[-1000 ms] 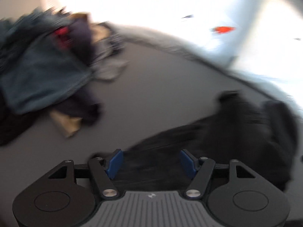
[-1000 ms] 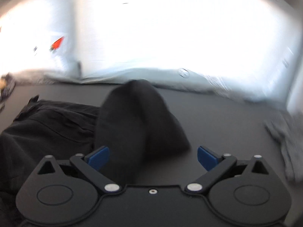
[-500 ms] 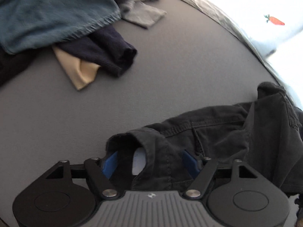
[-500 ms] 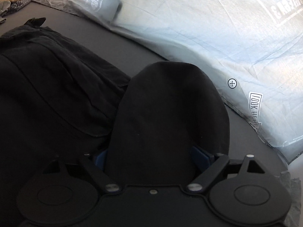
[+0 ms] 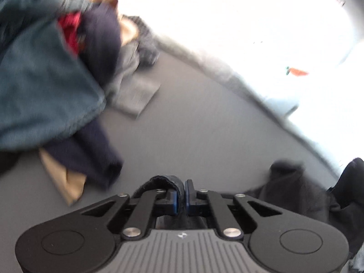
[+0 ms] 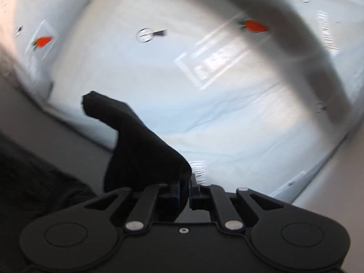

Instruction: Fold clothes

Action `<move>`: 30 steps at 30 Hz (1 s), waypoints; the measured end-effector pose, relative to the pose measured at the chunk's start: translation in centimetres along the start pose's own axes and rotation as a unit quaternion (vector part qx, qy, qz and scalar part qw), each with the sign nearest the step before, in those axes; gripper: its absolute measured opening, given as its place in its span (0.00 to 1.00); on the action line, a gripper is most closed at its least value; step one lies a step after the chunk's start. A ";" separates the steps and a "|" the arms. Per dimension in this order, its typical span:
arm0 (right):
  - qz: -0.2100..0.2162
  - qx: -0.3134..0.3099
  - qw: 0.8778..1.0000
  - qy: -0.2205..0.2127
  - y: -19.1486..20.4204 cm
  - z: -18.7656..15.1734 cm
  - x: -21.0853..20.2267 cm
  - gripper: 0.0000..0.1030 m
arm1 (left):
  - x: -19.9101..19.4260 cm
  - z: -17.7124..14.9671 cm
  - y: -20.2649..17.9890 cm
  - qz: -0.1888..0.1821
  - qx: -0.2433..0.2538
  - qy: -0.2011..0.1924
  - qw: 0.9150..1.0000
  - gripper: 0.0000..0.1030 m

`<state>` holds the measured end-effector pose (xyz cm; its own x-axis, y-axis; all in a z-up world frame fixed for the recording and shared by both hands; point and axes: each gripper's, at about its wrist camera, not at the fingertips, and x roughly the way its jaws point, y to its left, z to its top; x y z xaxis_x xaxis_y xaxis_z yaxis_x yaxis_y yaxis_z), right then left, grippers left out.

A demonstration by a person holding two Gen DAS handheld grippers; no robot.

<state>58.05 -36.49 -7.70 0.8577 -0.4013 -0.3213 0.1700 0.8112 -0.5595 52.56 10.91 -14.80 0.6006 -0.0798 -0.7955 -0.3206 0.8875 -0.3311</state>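
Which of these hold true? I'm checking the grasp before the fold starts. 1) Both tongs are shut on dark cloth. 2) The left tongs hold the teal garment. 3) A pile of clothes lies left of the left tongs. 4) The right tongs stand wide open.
1) True: the left tongs and right tongs each pinch the black garment.
2) False: the teal garment lies untouched in the pile.
3) True: the pile of clothes rests on the grey surface.
4) False: they have just closed on cloth.
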 end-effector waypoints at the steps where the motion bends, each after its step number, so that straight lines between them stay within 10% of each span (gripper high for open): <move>1: -0.020 0.022 0.999 -0.014 -2.0 0.3 -0.5 0.07 | -0.5 0.7 -0.3 -0.009 0.001 -0.009 1.000 0.05; 7: -0.184 0.156 0.968 -0.064 -12.9 -1.7 -6.0 0.15 | -2.3 1.9 -2.3 -0.020 0.021 -0.068 0.997 0.05; 10: -0.244 0.208 0.946 0.042 -15.0 -6.5 -4.6 0.53 | -0.2 1.4 -2.0 0.006 0.003 -0.054 0.999 0.05; 17: -0.127 0.306 0.892 0.309 -14.4 -18.9 -0.4 0.55 | 4.6 -1.4 -0.6 0.063 0.008 0.009 0.998 0.10; 22: -0.118 0.251 0.911 0.305 -12.2 -19.2 0.1 0.68 | 4.8 -1.8 0.1 0.079 0.004 0.017 0.997 0.15; 27: -0.078 0.143 0.957 0.242 -10.1 -16.5 2.1 0.79 | 5.6 -1.9 -0.4 0.101 0.014 0.031 0.994 0.16; 29: -0.069 0.092 0.968 0.225 -9.2 -15.7 3.1 0.74 | 6.1 -2.0 -0.6 0.113 0.013 0.030 0.993 0.15; 30: -0.064 0.072 0.971 0.219 -8.9 -15.3 3.6 0.47 | 6.3 -2.1 -0.6 0.119 0.011 0.025 0.993 0.14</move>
<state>52.24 -51.64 -15.57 0.5416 -0.6204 -0.5673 0.3550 0.7805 -0.5146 55.00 8.89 -20.63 0.4727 0.1119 -0.8741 -0.4334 0.8932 -0.1201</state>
